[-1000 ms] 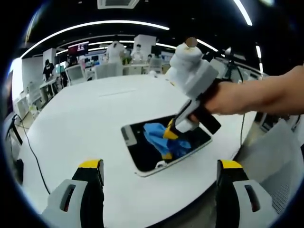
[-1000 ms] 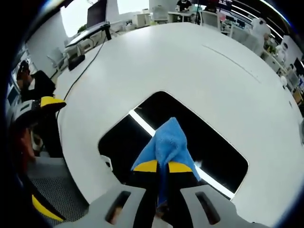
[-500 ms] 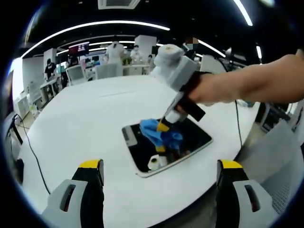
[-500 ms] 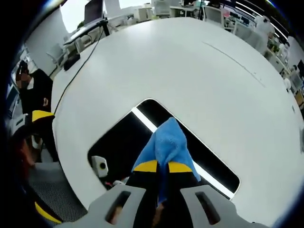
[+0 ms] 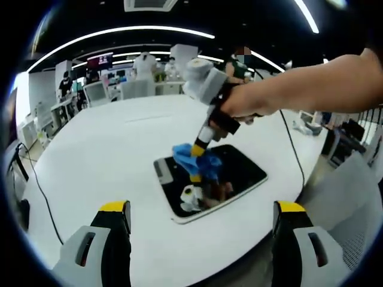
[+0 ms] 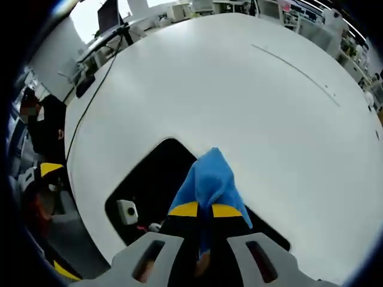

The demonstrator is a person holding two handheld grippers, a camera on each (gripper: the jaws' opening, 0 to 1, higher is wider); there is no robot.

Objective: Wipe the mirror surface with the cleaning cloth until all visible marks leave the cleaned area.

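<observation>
The cleaning cloth (image 6: 210, 179) was held pinched in the right tongs (image 6: 199, 210) and pressed onto the mirror (image 5: 239, 170), which lay flat on the white bench (image 5: 108, 155). The mirror's long axis was seen running across the left gripper view, most of its dark surface lying beyond the cloth's right side. The left tongs (image 5: 200, 209) were held wide and empty, well short of the mirror.

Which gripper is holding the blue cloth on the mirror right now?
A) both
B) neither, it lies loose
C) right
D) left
C: the right gripper is shut on the cloth over the mirror, while the left gripper hangs open, apart from it.
</observation>
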